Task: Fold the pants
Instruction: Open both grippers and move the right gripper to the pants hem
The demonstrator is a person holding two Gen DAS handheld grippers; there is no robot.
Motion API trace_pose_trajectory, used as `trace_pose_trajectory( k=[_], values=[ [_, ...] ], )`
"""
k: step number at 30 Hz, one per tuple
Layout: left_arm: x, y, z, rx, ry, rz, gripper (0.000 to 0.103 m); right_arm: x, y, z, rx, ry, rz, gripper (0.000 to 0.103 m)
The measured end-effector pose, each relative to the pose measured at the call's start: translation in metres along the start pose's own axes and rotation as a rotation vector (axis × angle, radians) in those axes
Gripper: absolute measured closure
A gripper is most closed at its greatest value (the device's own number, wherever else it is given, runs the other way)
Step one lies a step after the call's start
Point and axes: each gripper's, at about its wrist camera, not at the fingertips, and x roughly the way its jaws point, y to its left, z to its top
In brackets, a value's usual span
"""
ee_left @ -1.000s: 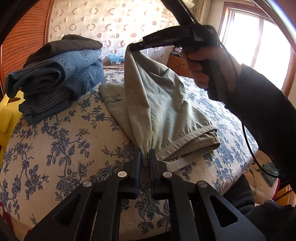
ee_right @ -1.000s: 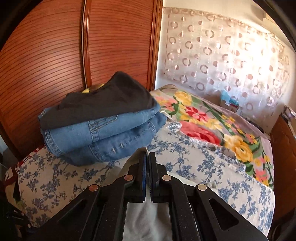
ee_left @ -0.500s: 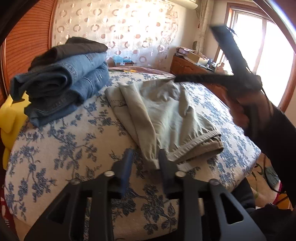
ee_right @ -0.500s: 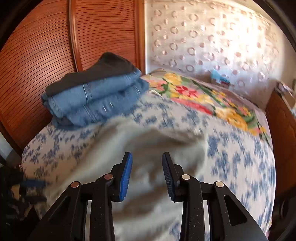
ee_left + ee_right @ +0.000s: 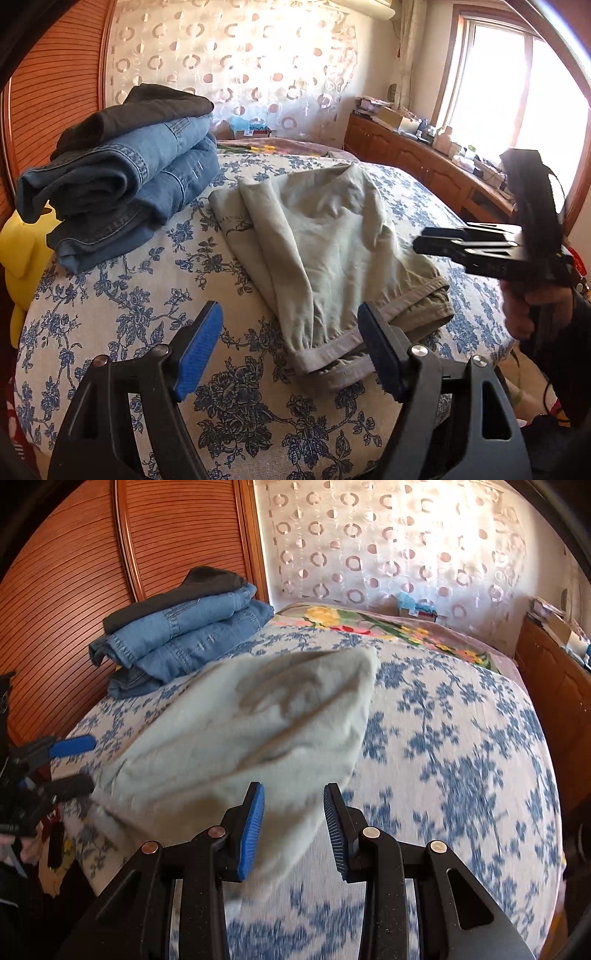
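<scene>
pants (image 5: 332, 236): pale khaki-green cotton, soft and creased, folded into a rough wedge; they lie flat on the bed (image 5: 122, 317) with the thick stitched waistband and hems at the near edge and a printed inner label showing at the far-left corner
bed: domed mattress under a cream cover printed with blue roses; a second cover with bright yellow and red flowers lies farther back, beyond the pants
stack (image 5: 122, 177): two pairs of blue denim jeans with a dark charcoal garment on top, squarely folded, well left of the pants and not touching them
left gripper (image 5: 290, 356): black plastic arms with metal rivets and ribbed blue pads; its jaws have just been opening and now stand wide apart, low over the near edge of the pants; the hem lies between them but neither pad presses on it; it tilts downward
right gripper (image 5: 293, 832): same build; jaws parted about halfway, nothing pinched; the near corner of the pants lies below the gap, though blur hides whether cloth touches the left pad; seen from the left wrist it hangs level, just right of the pants and above the bed
hand (image 5: 532, 306): wrapped round the right gripper's handle, dark sleeve behind it
backdrop: ribbed reddish wood doors behind the stack, sheer curtain with ring pattern beyond the pants
yellow cloth (image 5: 18, 258): left of the stack, at the bed's edge
</scene>
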Motion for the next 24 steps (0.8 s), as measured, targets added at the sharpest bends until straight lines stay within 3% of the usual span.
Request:
trace_pose_trajectory(
  k=[10, 21, 23, 24],
  values=[
    [0.003, -0.003, -0.005, 0.003, 0.014, 0.004, 0.027, -0.041, 0.008, -0.042, -0.023, 0.018, -0.017, 0.068],
    [0.009, -0.001, -0.011, -0.009, 0.033, 0.013, 0.027, -0.03, 0.019, -0.05, -0.034, 0.047, -0.016, 0.069],
    [0.01, 0.001, -0.012, -0.013, 0.037, 0.015, 0.027, -0.027, 0.02, -0.049, -0.025, 0.048, -0.003, 0.09],
    [0.01, 0.001, -0.012, -0.015, 0.038, 0.016, 0.027, -0.027, 0.02, -0.049, -0.019, 0.047, 0.011, 0.094]
  ],
)
